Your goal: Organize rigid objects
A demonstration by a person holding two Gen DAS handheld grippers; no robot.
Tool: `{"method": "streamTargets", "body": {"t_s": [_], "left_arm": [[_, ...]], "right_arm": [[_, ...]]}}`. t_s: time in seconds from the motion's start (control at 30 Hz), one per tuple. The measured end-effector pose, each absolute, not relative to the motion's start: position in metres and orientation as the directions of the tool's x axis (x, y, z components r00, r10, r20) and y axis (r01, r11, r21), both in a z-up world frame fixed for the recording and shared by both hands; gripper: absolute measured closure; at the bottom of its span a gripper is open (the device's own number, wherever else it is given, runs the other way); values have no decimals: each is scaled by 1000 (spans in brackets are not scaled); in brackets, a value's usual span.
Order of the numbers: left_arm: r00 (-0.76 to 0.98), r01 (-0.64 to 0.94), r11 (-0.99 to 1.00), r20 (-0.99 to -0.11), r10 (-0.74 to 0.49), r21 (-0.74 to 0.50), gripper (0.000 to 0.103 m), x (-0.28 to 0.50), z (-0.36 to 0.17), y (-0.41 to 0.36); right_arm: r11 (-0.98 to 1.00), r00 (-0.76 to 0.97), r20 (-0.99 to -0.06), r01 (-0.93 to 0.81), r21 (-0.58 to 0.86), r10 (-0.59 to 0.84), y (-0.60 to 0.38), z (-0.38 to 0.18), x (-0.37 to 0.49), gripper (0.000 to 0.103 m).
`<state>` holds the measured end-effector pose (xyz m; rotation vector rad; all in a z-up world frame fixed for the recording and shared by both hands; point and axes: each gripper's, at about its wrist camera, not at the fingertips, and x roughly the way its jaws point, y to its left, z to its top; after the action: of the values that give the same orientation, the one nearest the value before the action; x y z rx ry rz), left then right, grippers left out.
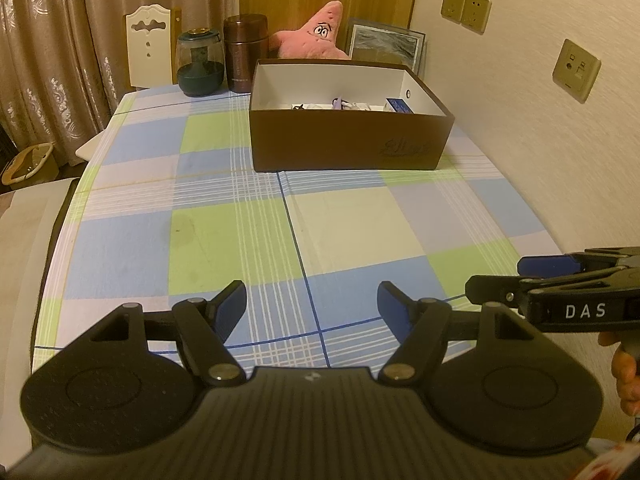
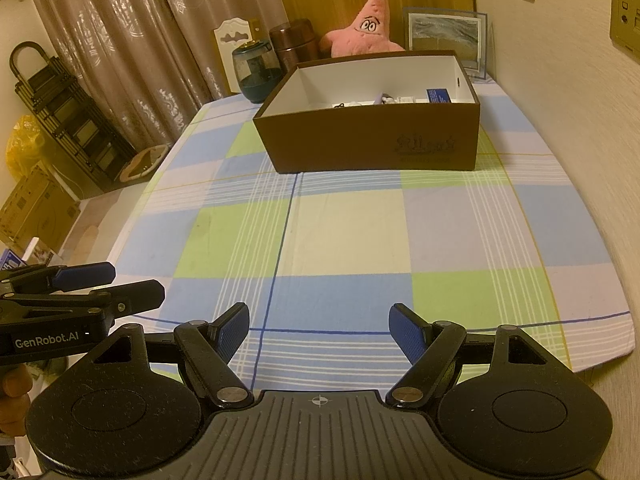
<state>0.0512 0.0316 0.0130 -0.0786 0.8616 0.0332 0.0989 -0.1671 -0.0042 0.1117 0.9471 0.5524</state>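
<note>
A brown cardboard box (image 1: 348,144) (image 2: 372,140) with a white inside stands open at the far side of the checked tablecloth. Several small items lie in it, among them a blue carton (image 1: 398,105) (image 2: 438,95) and a pale purple piece (image 1: 338,103) (image 2: 379,99). My left gripper (image 1: 312,300) hovers open over the near part of the cloth, nothing between its blue pads. My right gripper (image 2: 320,320) is open too and empty, beside the left one. Each gripper shows from the side in the other's view, the right gripper (image 1: 508,276) and the left gripper (image 2: 128,284).
Behind the box stand a pink star plush (image 1: 316,36) (image 2: 366,28), a framed picture (image 1: 386,44), a brown flask (image 1: 244,54) and a dark green glass jar (image 1: 199,62). A wall with sockets runs along the right. A chair back (image 1: 150,46) and curtains are at the far left.
</note>
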Motion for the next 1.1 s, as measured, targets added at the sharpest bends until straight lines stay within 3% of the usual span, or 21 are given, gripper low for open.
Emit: {"method": "streamTargets", "body": {"t_s": [1.1], "left_arm": [[653,-53,997,-757,-12,-62,33,57,15,33]], "right_arm": [[857,455,-741,-400,325,493,-166,-3,99,26]]}}
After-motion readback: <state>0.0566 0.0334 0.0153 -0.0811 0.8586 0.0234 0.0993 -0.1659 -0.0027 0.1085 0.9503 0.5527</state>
